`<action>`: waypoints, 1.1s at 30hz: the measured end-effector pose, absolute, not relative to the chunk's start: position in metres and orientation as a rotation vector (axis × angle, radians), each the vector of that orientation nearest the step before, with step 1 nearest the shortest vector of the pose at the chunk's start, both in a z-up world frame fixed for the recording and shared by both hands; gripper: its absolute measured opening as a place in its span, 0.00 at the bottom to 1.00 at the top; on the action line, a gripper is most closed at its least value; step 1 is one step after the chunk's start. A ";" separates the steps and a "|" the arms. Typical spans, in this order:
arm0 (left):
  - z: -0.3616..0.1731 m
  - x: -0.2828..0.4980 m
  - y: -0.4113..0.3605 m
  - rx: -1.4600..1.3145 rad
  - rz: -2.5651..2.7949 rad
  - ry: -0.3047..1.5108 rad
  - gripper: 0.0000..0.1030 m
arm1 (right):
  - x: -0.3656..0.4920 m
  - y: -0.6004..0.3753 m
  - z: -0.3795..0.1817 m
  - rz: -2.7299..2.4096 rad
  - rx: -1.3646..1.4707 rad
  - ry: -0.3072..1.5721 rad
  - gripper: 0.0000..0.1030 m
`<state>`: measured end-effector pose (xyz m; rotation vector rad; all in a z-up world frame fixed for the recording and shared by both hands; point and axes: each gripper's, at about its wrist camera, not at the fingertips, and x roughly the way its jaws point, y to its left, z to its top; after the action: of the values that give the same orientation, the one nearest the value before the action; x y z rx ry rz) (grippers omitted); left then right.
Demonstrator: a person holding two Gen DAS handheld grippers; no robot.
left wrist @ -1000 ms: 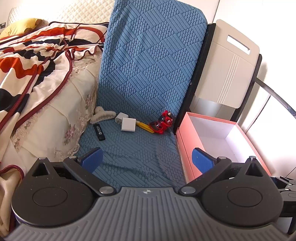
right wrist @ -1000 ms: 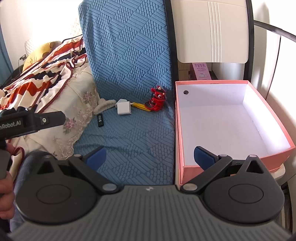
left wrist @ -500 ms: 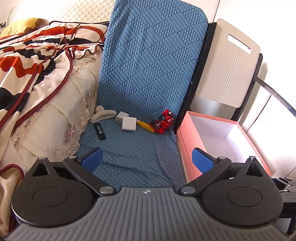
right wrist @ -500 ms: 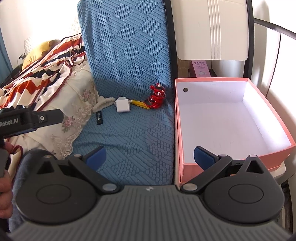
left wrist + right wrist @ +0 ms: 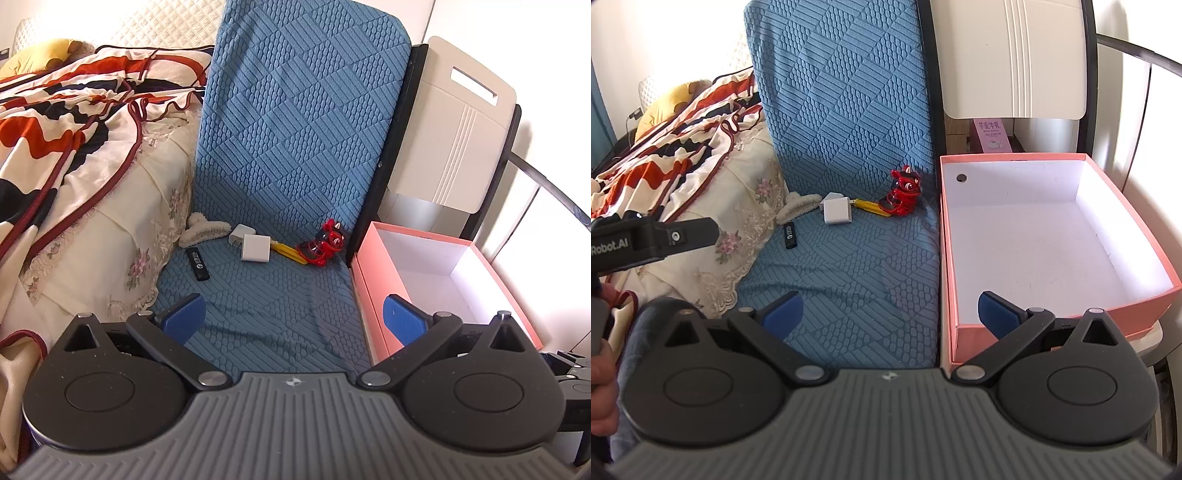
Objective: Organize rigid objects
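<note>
On a blue quilted seat cushion [image 5: 258, 295], beside a bed draped in a patterned blanket [image 5: 66, 122], a row of small items is being shown at the far end: a cream hair claw [image 5: 201, 232] at far left, a black USB stick [image 5: 197, 264] just near of it, two white chargers [image 5: 255, 248] touching each other, a yellow tool [image 5: 288, 251] and a red toy figure [image 5: 325, 242] at the right. Just right of the cushion, a pink box [image 5: 1137, 306] with a white inside is being kept open-topped, with nothing seen in it. Both tongs are being held near and well apart from the items: the left gripper [image 5: 293, 319] and the right gripper [image 5: 890, 310] are each being held with blue pads spread wide, nothing between them. Behind the box, a white board [image 5: 1012, 59] is being propped upright
</note>
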<state>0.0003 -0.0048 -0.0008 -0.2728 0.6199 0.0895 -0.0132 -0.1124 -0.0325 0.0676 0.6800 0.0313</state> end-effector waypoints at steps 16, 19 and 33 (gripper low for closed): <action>-0.004 0.002 -0.005 -0.269 0.092 0.628 1.00 | -0.014 -0.112 -0.036 0.027 0.071 0.690 1.00; -0.006 0.003 -0.005 -0.269 0.089 0.628 1.00 | -0.015 -0.112 -0.037 0.029 0.077 0.693 1.00; -0.023 0.021 0.000 -0.282 0.096 0.635 1.00 | -0.001 -0.134 -0.035 -0.008 0.077 0.679 1.00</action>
<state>0.0207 -0.0005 -0.0226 -0.2816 0.6352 0.0955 -0.0008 -0.1343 -0.0350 0.0766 0.6792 -0.0082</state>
